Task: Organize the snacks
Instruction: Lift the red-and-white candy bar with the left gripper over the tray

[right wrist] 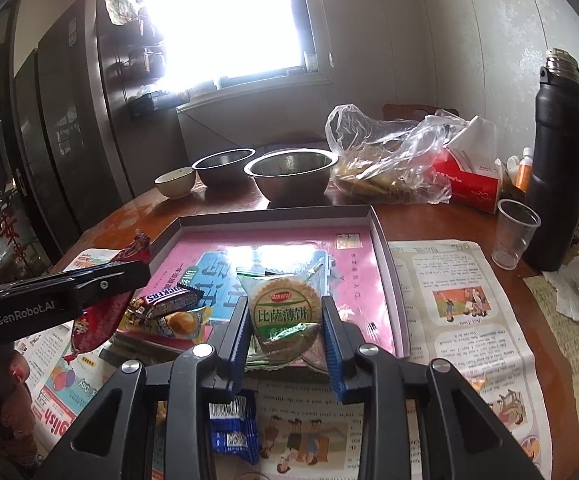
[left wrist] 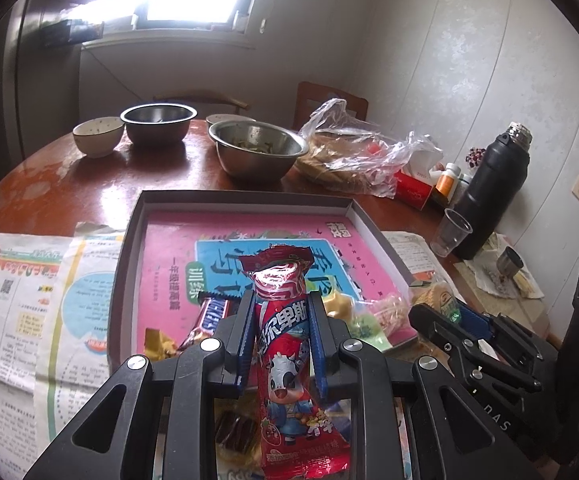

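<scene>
Shallow grey box (right wrist: pixel 385 264) sits mid-counter, low walls on all sides, pink printed sheet as its floor. Far two-thirds of that floor is bare; the snacks crowd the near-left corner. Newspaper (right wrist: pixel 469 320) lies flat left and right of the box. Counter (left wrist: pixel 101 176) rim curves away on the left; far side crowded.

Count: two steel bowls (left wrist: pixel 259 152), at least one small ceramic bowl (left wrist: pixel 98 136), one clear plastic cup (right wrist: pixel 515 236), one black flask (right wrist: pixel 561 160), one plastic bag of food (right wrist: pixel 385 160).

Left gripper (left wrist: pixel 281 344): jaws nearly closed, pads pressed on a red strawberry-milk snack packet (left wrist: pixel 285 360). Packet's long axis runs near-to-far, crimped end pointing far, above the box's near edge.

Right gripper (right wrist: pixel 285 344): jaws drawn in, clamped on a round biscuit pack (right wrist: pixel 283 312), green label facing the camera, above the box's near-right part.

Loose in the box: one Snickers bar (right wrist: pixel 169 300), lying crosswise, with a few small wrapped sweets. One blue packet (right wrist: pixel 233 428) on the newspaper, near side.
</scene>
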Available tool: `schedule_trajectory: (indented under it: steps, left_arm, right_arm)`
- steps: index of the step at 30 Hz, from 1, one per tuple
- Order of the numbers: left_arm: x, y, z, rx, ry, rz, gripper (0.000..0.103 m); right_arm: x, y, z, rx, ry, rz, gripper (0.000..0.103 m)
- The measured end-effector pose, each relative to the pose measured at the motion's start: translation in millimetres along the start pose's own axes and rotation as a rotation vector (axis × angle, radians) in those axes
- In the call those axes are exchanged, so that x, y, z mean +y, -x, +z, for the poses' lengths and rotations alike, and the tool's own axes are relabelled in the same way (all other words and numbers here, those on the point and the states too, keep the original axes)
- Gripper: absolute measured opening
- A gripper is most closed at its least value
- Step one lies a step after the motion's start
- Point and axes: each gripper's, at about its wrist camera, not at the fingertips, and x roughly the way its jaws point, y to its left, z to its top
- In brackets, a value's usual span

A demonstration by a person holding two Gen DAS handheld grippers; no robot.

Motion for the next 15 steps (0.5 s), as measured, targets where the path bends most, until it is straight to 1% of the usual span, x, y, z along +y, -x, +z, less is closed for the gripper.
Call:
schedule_trajectory:
  steps: [9,15]
  left_arm:
    - [0.9,-23.3,2.4,0.036,0.002,-0.027,0.025]
    - [5.7,-35.4,1.5,0.054,0.012,-0.029,0.025]
  right_arm:
    - [3.5,-12.6,9.9,0.003,0.005,-0.009,0.034]
    - [4.5,-24.1,13.7,0.017,0.005,-0.017,0.034]
